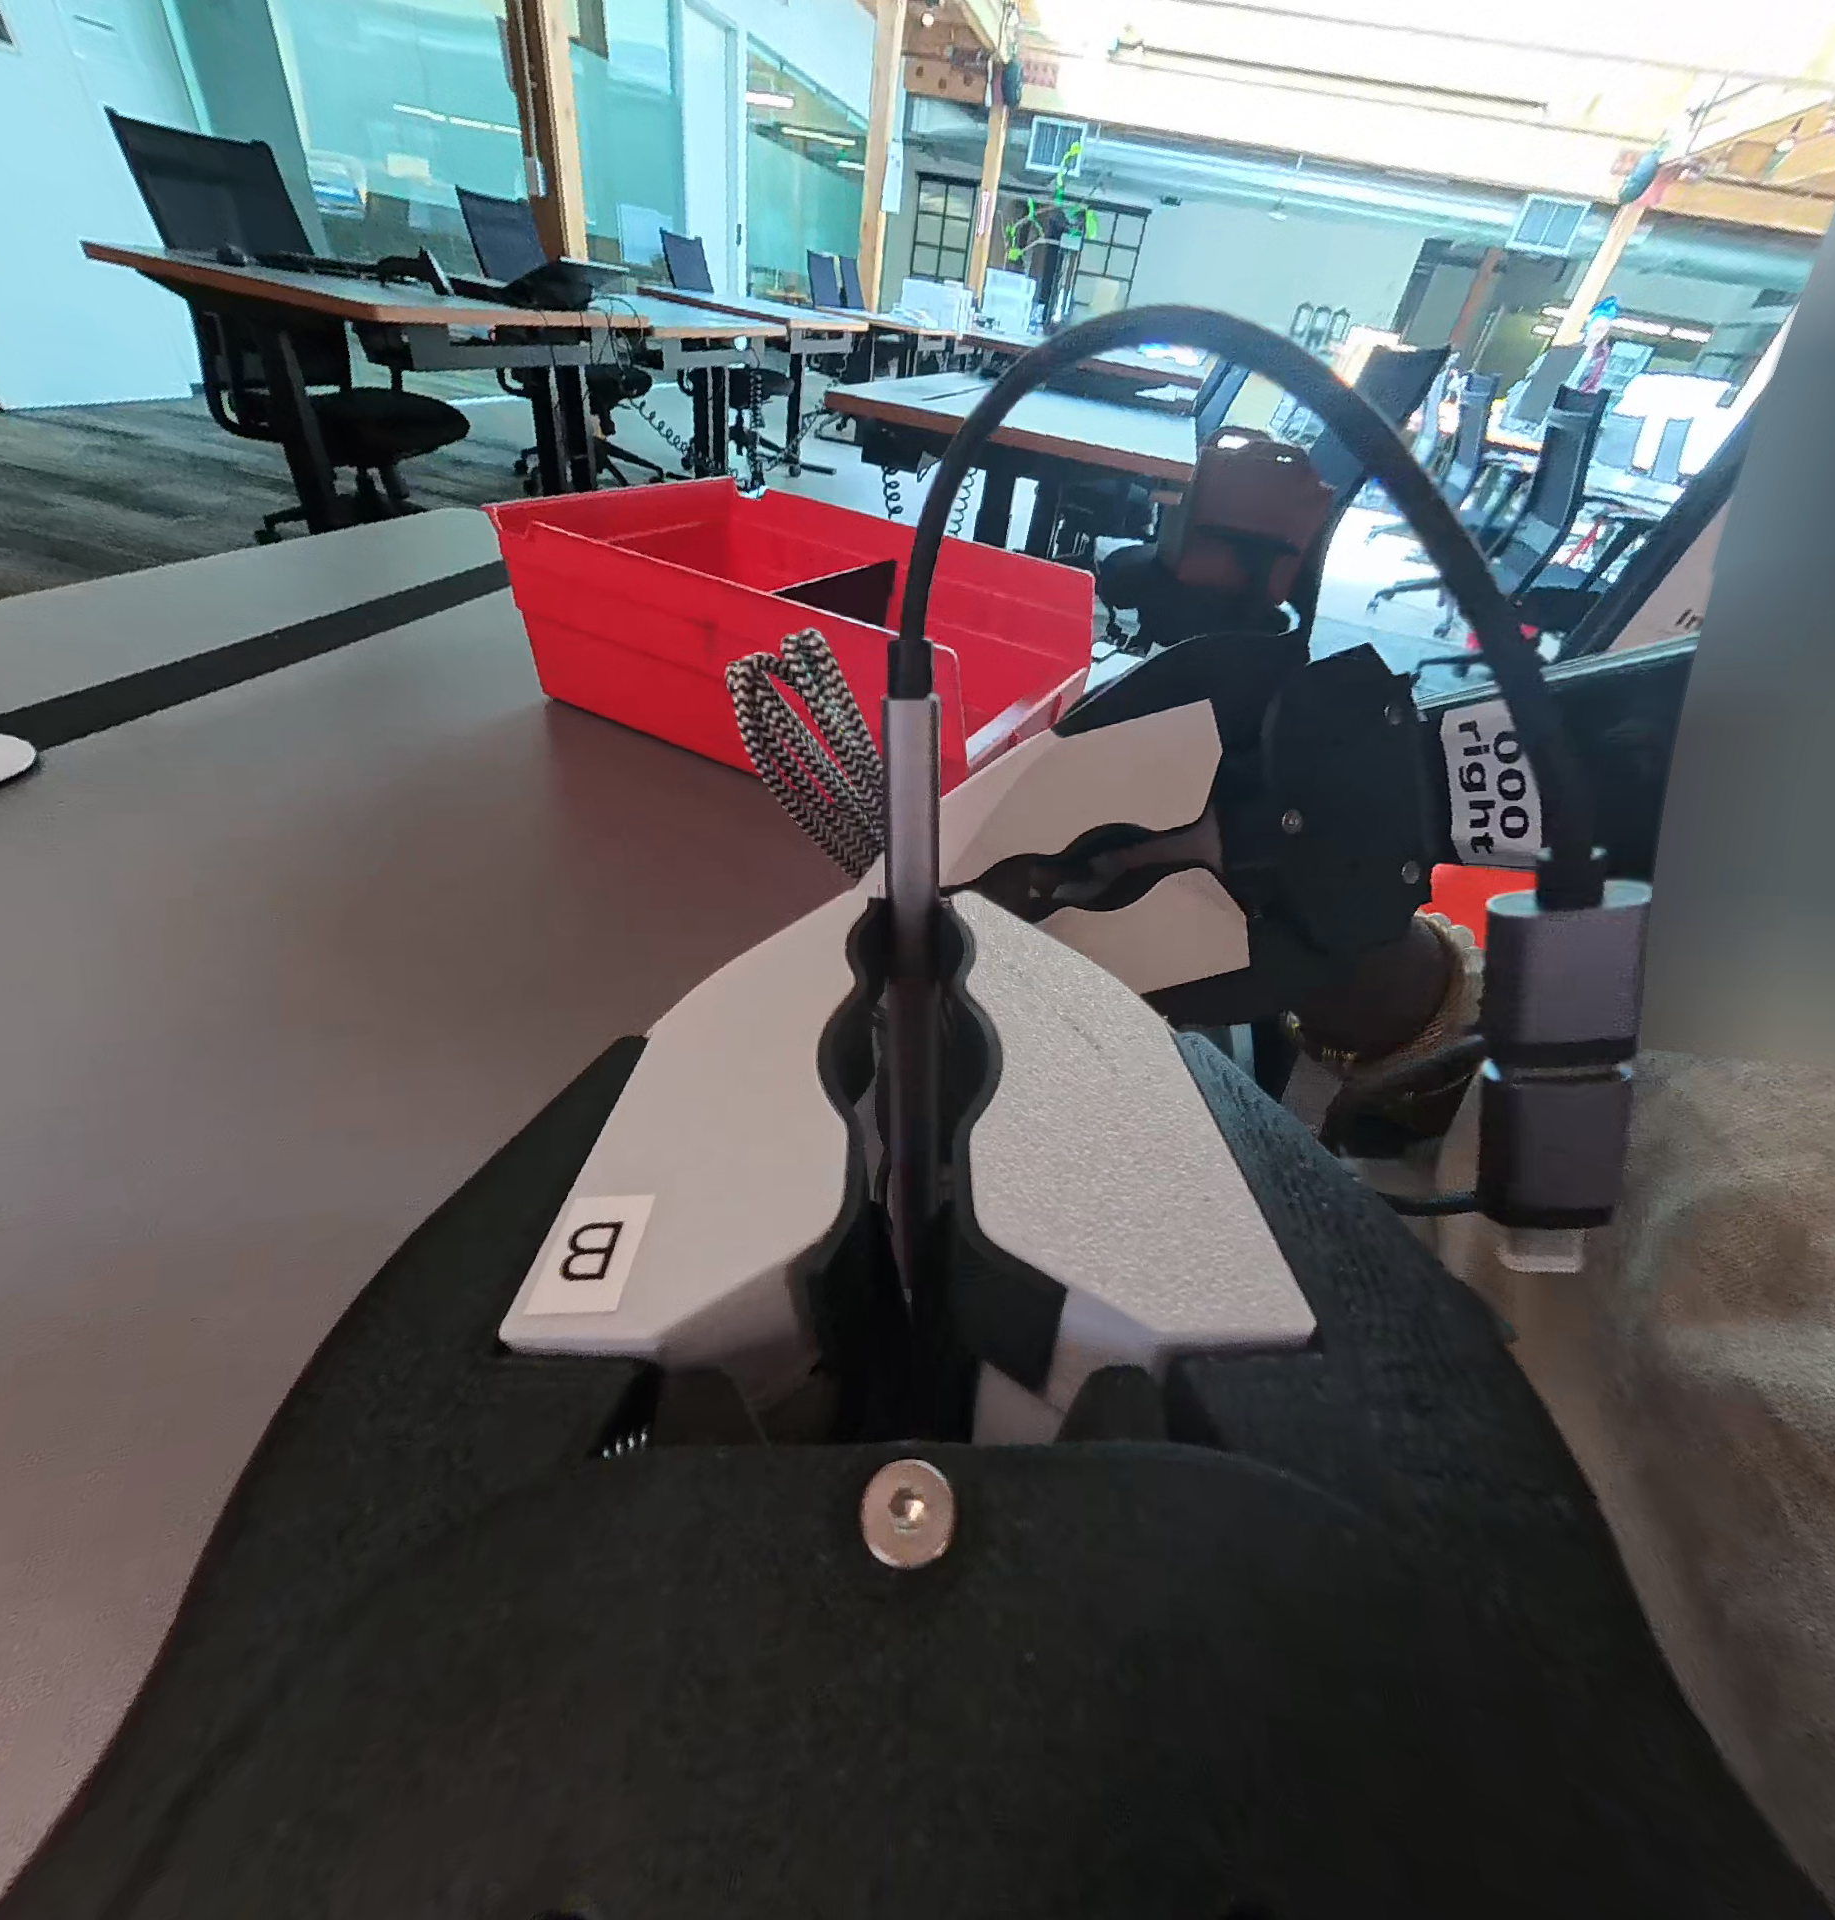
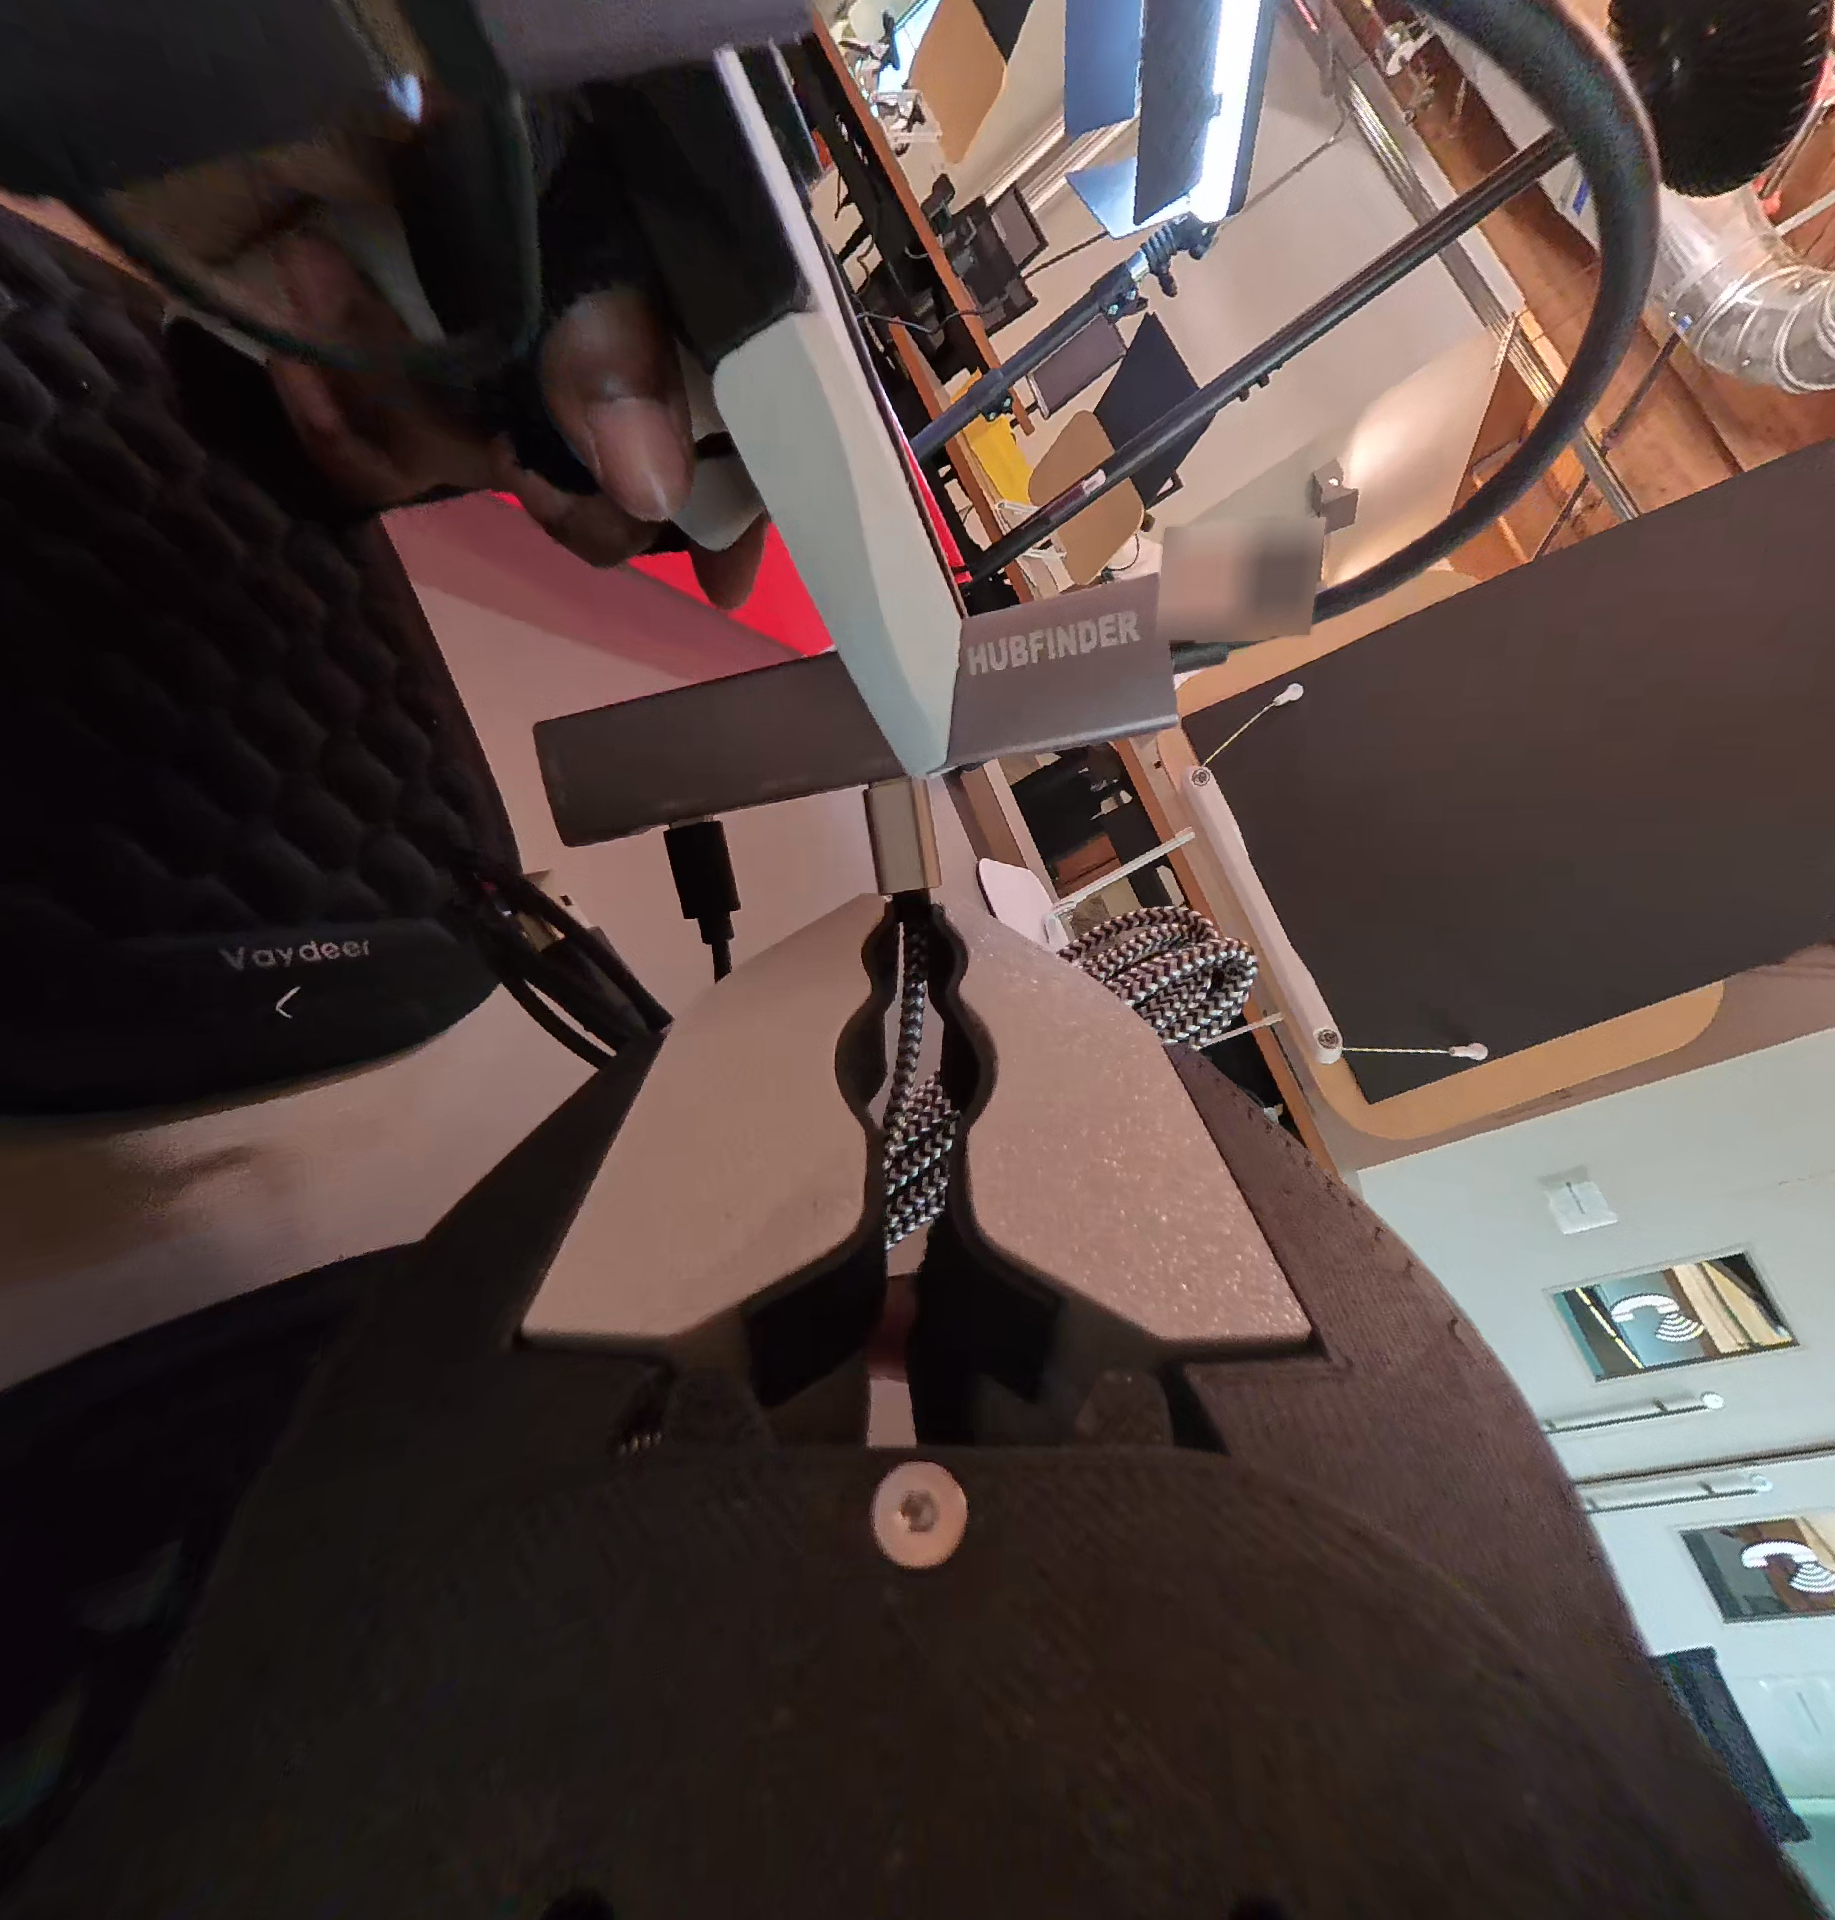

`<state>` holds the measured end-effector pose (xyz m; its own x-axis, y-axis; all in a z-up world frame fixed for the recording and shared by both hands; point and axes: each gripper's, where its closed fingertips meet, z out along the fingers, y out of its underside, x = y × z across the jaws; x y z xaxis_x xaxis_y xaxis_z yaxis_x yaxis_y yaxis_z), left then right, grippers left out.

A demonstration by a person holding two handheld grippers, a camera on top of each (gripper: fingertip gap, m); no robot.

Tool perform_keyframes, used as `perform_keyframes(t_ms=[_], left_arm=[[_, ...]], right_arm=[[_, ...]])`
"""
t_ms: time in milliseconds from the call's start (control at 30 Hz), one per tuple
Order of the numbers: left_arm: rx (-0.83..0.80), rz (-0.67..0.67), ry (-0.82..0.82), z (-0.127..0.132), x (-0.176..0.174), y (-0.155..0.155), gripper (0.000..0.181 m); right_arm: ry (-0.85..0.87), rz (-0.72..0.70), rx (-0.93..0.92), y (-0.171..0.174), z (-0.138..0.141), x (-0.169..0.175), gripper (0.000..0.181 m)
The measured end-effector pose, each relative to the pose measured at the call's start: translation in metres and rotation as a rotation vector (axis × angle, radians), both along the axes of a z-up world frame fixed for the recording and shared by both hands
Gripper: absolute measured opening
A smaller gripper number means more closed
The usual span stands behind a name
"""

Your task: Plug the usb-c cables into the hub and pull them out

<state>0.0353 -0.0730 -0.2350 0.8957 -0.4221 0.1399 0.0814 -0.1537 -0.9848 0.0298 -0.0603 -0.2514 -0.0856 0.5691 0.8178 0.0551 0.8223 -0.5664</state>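
My left gripper [image 1: 908, 925] is shut on the grey hub [image 1: 911, 790], which I see edge-on and held upright above the table. The hub's own black cable [image 1: 1152, 322] arcs up and right to a grey adapter [image 1: 1562, 1039] that hangs at the right. In the right wrist view the hub [image 2: 705, 758] lies across the frame, clamped by the left gripper's pale finger [image 2: 840, 499]. My right gripper [image 2: 908, 920] is shut on a black-and-white braided cable [image 2: 908, 1060]. Its silver plug [image 2: 902, 836] meets the hub's edge. A black plug [image 2: 700, 862] sits in the hub beside it.
A red bin [image 1: 788, 592] stands on the dark table [image 1: 321, 831] behind the grippers. The rest of the braided cable [image 2: 1162, 977] hangs coiled to the right. A black padded pad [image 2: 165, 623] and a person's hand [image 2: 622, 436] are close on the left.
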Motion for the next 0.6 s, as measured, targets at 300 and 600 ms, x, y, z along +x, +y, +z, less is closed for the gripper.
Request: perform_keyframes(t_ms=[300,600], left_arm=[[-0.004,-0.01,0.016,0.004,0.004,-0.001,0.006],[0.004,0.003,0.051,0.014,0.014,0.001,0.006]], right_arm=[[0.018,0.005,0.043,0.005,0.007,0.005,0.003],[0.042,-0.018,0.086,0.009,0.019,0.014,0.003]])
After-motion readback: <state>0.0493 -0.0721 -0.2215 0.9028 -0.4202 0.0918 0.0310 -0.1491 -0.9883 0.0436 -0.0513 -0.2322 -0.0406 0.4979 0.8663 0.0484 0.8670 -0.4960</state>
